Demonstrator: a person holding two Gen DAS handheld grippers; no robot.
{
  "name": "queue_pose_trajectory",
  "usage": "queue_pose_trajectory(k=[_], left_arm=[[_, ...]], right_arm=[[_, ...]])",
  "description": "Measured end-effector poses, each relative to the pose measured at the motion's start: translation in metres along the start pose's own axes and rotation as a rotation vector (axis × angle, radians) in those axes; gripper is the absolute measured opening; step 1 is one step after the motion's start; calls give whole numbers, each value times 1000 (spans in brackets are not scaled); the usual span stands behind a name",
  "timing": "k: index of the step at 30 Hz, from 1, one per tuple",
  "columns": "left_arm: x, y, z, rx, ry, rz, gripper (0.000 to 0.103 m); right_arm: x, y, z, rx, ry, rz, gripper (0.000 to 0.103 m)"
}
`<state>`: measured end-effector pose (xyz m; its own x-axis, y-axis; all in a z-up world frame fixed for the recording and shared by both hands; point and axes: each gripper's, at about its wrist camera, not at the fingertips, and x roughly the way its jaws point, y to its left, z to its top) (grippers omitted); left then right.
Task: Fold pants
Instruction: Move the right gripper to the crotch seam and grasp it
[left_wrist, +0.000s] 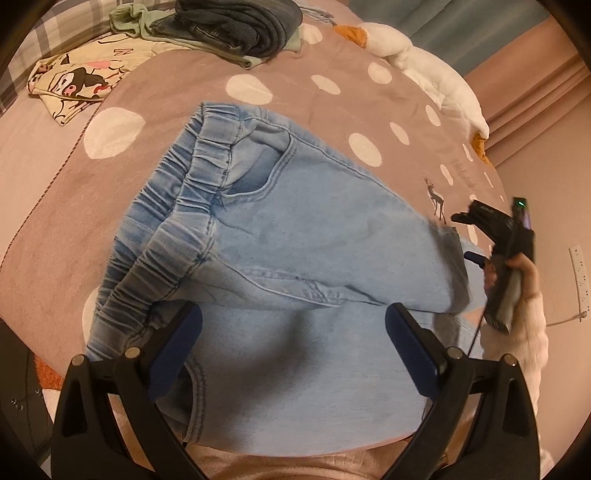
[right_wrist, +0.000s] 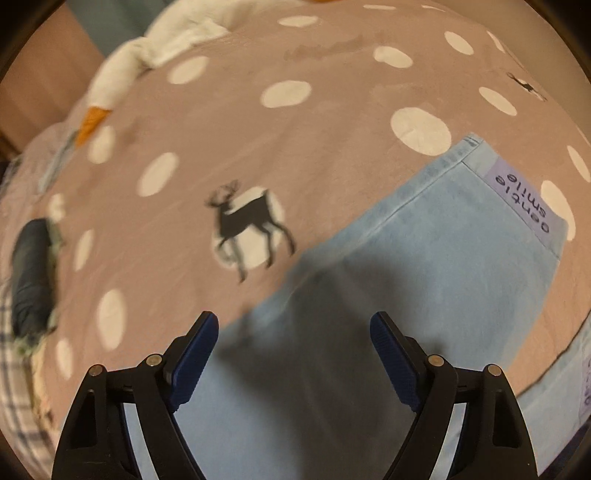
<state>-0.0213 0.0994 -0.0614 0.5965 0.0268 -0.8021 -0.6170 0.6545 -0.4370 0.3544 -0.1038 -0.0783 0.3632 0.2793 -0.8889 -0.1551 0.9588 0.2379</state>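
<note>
The left gripper (left_wrist: 293, 328) hangs over the light blue pants (left_wrist: 295, 229) with its blue pads spread wide and nothing pinched between them; denim fills the gap below, near the crotch seam. The right gripper (right_wrist: 293, 341) is likewise spread and empty above a pant leg, and it also shows at the right edge of the left wrist view, held in a hand (left_wrist: 524, 273) with a pale fluffy sleeve. The pants lie flat on a mauve blanket (right_wrist: 332, 155) with white dots and a dark deer print (right_wrist: 245, 221). The gathered elastic waistband (left_wrist: 184, 206) lies away from the person, the leg hem with its lilac label (right_wrist: 524, 199) off to the right. Farther back sit a dark folded garment (left_wrist: 236, 22), a cartoon-print cloth (left_wrist: 81, 81) and a white plush toy (left_wrist: 424, 62).
</note>
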Motion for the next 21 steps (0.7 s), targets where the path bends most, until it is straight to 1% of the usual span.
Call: queue_pose_trajectory(k=[2, 3, 4, 7, 8, 9, 10, 11, 12, 14, 16, 18, 19, 20, 21], left_arm=[[0, 0, -1, 2, 2, 6, 100], [0, 0, -1, 2, 2, 7, 100], [-1, 0, -2, 2, -3, 10, 100], [-1, -1, -2, 6, -4, 7, 100], [-1, -1, -2, 8, -4, 7, 100], [0, -1, -2, 9, -6, 7, 100], [0, -1, -3, 8, -5, 8, 100], [1, -1, -3, 7, -4, 8, 100], [1, -1, -3, 6, -1, 5, 100], [0, -1, -3, 4, -2, 0, 100], [-2, -2, -3, -1, -12, -8, 100], [-4, -4, -2, 0, -18, -18, 100], [-6, -6, -1, 2, -23, -22, 100], [-7, -7, -1, 3, -27, -22, 100], [-7, -8, -1, 4, -33, -21, 100]], right_arm=[[14, 0, 6, 0, 17, -70, 85], [19, -1, 7, 6, 25, -89, 79], [25, -4, 7, 16, 39, -105, 76], [23, -8, 4, 13, 13, -108, 67], [20, -10, 2, 16, 0, -96, 53], [18, -13, 1, 18, -4, -72, 34], [15, -17, 0, 20, 5, -37, 29], [9, -22, -2, 27, 4, -14, 21], [2, -26, -5, 34, -2, 14, 17], [-20, -33, -13, 33, -31, 74, 14], [-59, -39, -29, 1, -113, 136, 13], [-97, -49, -49, -8, -184, 217, 13], [-116, -57, -61, -8, -218, 274, 13], [-133, -67, -73, -5, -241, 328, 13], [-143, -75, -80, -9, -250, 359, 13]])
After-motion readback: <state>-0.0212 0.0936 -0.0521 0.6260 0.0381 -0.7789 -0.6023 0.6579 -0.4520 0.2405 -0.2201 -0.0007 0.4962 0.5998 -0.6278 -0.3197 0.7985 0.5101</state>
